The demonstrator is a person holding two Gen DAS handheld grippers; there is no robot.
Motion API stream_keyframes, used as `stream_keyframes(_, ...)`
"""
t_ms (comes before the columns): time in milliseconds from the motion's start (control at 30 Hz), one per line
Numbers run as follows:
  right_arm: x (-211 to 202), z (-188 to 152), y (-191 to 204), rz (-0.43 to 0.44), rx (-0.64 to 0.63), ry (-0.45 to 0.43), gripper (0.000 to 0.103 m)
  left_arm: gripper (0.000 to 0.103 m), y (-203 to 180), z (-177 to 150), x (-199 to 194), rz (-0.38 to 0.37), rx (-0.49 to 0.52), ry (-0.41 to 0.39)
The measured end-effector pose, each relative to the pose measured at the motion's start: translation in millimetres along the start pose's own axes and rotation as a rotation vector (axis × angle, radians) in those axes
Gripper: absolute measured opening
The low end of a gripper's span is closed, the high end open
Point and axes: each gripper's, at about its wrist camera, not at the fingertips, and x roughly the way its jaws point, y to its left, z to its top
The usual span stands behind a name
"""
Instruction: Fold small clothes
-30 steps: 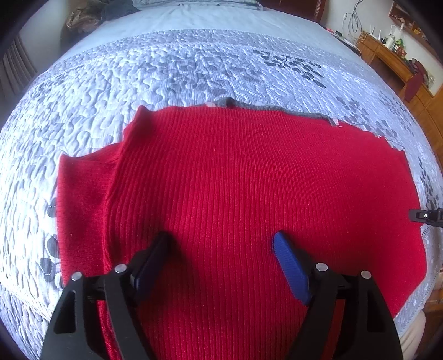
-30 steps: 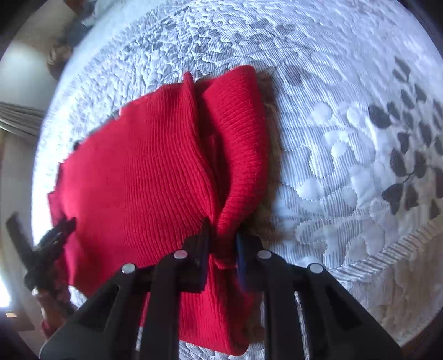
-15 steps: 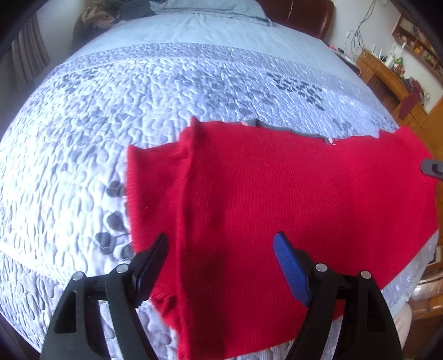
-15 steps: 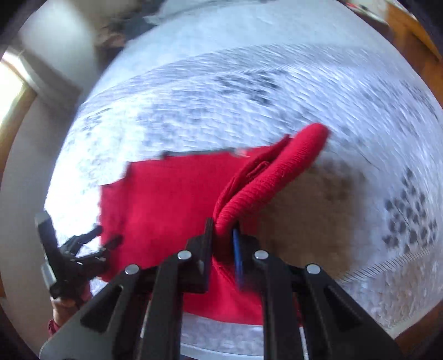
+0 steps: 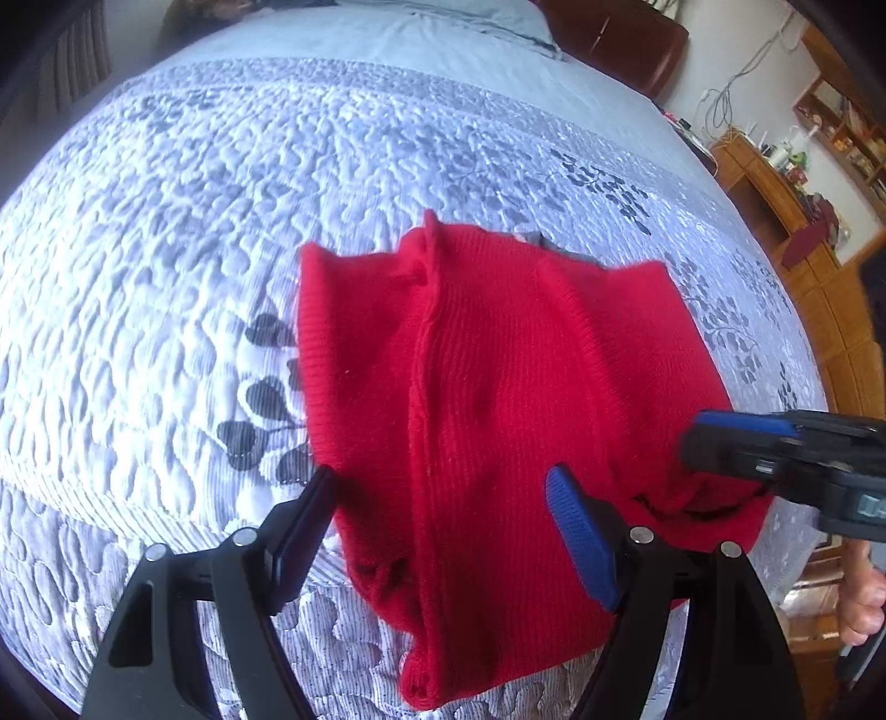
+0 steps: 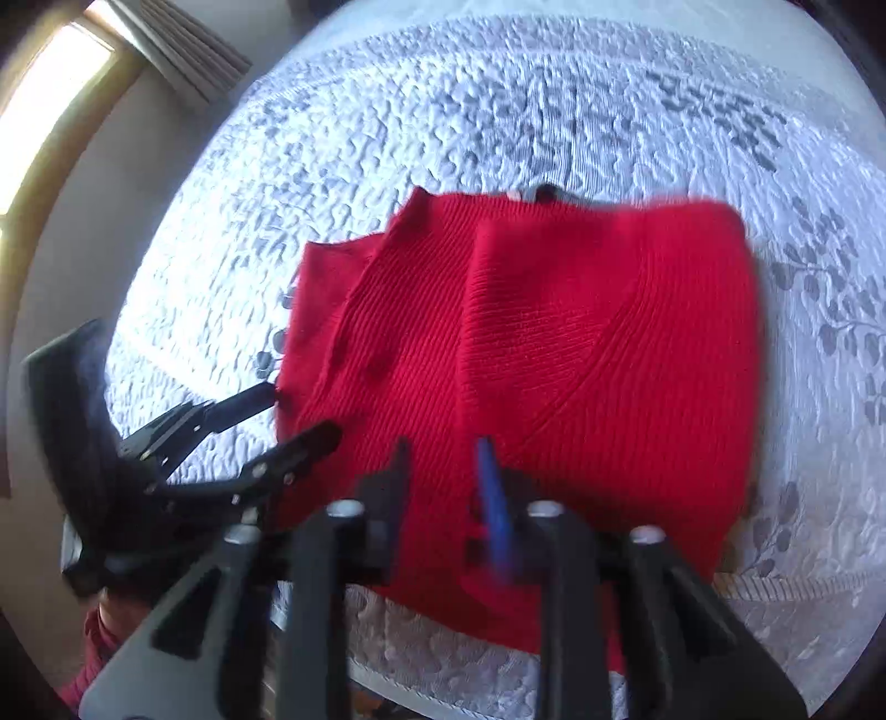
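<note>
Left wrist view looks down on a red sweater (image 5: pixel 498 387) lying on a grey quilt (image 5: pixel 194 249), close to the quilt's near edge, with a raised seam running from its far edge toward the camera and a flap of red fabric spread to the left of that seam. The left gripper (image 5: pixel 443 526) hangs above the sweater's near part with its jaws wide apart and nothing between them; one finger (image 5: pixel 302 531) is over the quilt just beside the red fabric, and the other, blue-padded, is over the sweater. From the right edge of this view the right gripper (image 5: pixel 720 443) comes in side-on over the sweater's right near corner, where the fabric is bunched, and part of a hand (image 5: pixel 864 603) shows below it. This view alone shows the room past the bed: a dark headboard (image 5: pixel 620 39), a wooden shelf unit (image 5: pixel 803 194) and cables on the wall. Right wrist view, somewhat blurred, shows the same sweater (image 6: pixel 554 343) from the other side, with its right part folded over the middle so that a straight edge crosses the red. The right gripper (image 6: pixel 443 471) has its jaws opening, partly apart, and no fabric is pinched between them. Only here do a window (image 6: pixel 50 105) and curtain at the left appear, along with the left gripper (image 6: pixel 288 426) seen from outside, open above the sweater's left near edge.
</note>
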Motion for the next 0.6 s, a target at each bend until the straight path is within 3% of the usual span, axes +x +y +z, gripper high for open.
stream_keyframes(133,-45.7,-20.3,-6.3,-0.004,-0.047,-0.077,0.045,0.078,2.9,2.6,-9.3,-0.004,-0.024,-0.016)
stream_keyframes(300,-61.2,-56.3,-7.9,-0.060,-0.129,-0.075,0.074,0.078,-9.2,14.0,-23.9,-0.024,-0.025,-0.032)
stream_keyframes(367,-54.0,-67.1,-5.4,-0.083,-0.174,-0.065,0.079,0.078,-16.3,18.7,-23.0,-0.039,-0.021,-0.017)
stream_keyframes(567,-24.8,-69.7,-11.3,-0.105,-0.211,-0.031,0.079,0.078,-33.5,24.3,-6.3,-0.075,-0.039,0.071)
stream_keyframes(600,-20.8,-67.2,-12.3,-0.103,-0.219,-0.030,0.074,0.079,-34.2,23.7,-3.5,-0.082,-0.046,0.082)
